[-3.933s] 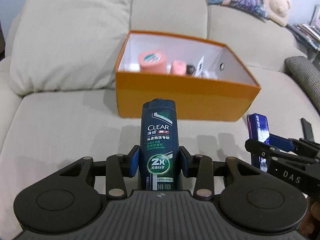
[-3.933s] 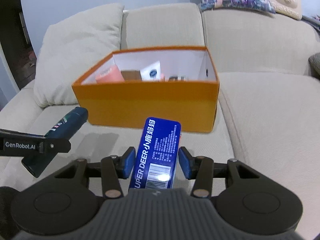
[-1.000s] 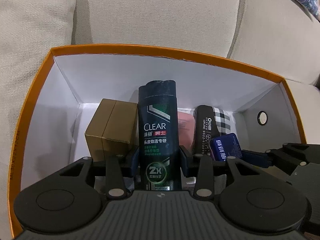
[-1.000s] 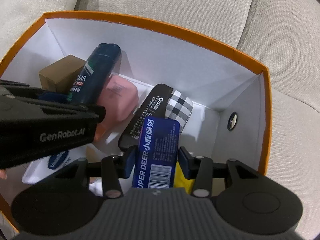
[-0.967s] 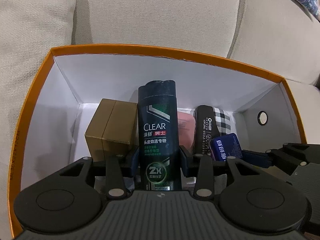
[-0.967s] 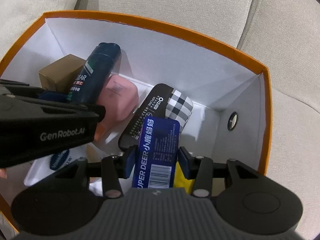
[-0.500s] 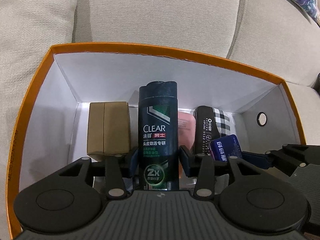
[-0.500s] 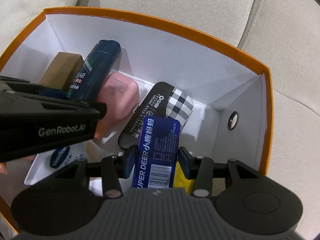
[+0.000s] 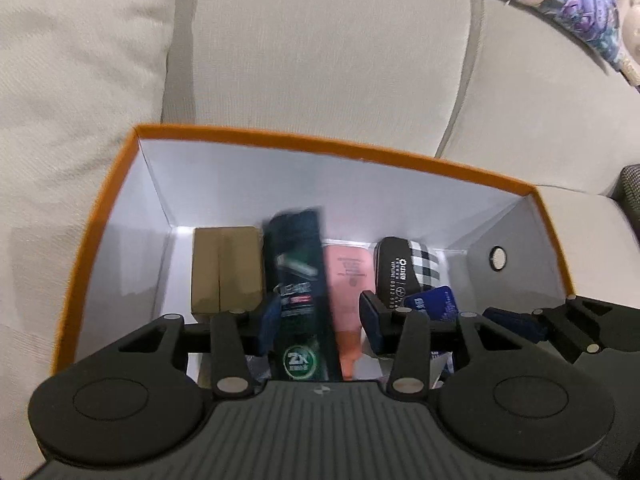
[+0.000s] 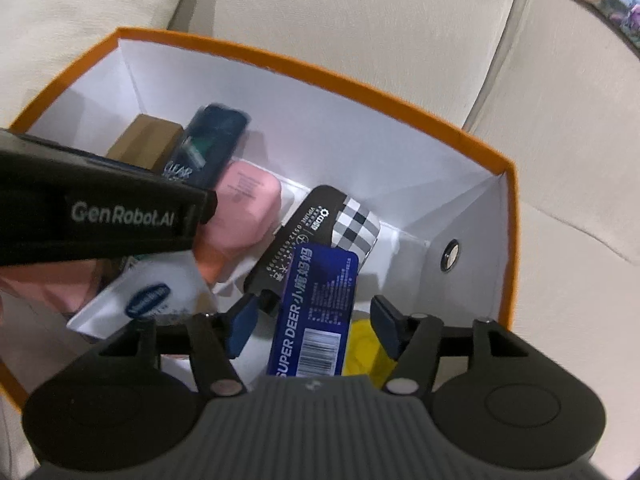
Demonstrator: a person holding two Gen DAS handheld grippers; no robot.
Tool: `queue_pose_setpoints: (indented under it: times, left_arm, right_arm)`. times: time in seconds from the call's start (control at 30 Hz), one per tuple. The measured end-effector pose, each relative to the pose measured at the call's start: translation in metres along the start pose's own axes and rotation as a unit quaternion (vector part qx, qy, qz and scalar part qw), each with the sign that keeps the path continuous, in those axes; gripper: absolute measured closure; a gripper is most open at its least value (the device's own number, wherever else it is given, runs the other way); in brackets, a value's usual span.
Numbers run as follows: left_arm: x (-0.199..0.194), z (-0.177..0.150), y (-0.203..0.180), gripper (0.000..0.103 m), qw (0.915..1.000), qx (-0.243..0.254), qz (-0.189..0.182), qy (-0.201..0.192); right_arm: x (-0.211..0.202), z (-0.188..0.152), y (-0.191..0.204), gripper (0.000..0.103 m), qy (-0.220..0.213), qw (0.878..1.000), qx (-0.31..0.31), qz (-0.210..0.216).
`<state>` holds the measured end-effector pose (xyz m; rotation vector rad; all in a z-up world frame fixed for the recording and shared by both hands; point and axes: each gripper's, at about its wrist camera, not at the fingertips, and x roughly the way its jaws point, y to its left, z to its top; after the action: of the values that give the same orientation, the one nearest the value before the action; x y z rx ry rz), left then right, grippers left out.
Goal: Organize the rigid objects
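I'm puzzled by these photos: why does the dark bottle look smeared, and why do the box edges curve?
Left wrist view: the dark bottle is motion-blurred while the brown carton stays sharp. Right wrist view: the blue tin reads crisply. In both, the fisheye lens bends the orange box rim.

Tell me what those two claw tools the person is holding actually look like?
Both are matte black plastic. Each left gripper and right gripper has a ribbed grey-black body, two round disc covers at the sides, slim linkage arms with silver rivets, and two fingers tipped with blue pads. The left one carries white "GenRobot.AI" lettering along its side. No cables or sleeves show.
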<state>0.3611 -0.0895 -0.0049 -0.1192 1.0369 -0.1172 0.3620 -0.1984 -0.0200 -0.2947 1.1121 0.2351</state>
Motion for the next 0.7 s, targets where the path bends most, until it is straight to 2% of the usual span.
queue_pose_setpoints:
  times: [0.13, 0.37, 0.6, 0.7]
  left_arm:
    - [-0.022, -0.001, -0.006, 0.05, 0.9999, 0.006, 0.0, -0.011]
    - [-0.067, -0.011, -0.014, 0.03, 0.9992, 0.016, 0.006, -0.037]
    - [-0.111, -0.028, -0.013, 0.018, 0.9985, 0.011, 0.024, -0.048]
    - [-0.126, -0.042, -0.009, 0.016, 0.9986, 0.014, 0.02, -0.047]
  right_arm:
    - [-0.018, 0.002, 0.002, 0.033, -0.005, 1.0, -0.006, -0.01]
    - [-0.055, -0.001, 0.004, 0.031, -0.009, 1.0, 0.008, -0.025]
    - [-0.092, -0.013, 0.011, 0.027, -0.01, 0.999, 0.029, -0.037]
    - [-0.11, -0.022, 0.015, 0.025, -0.007, 0.998, 0.033, -0.045]
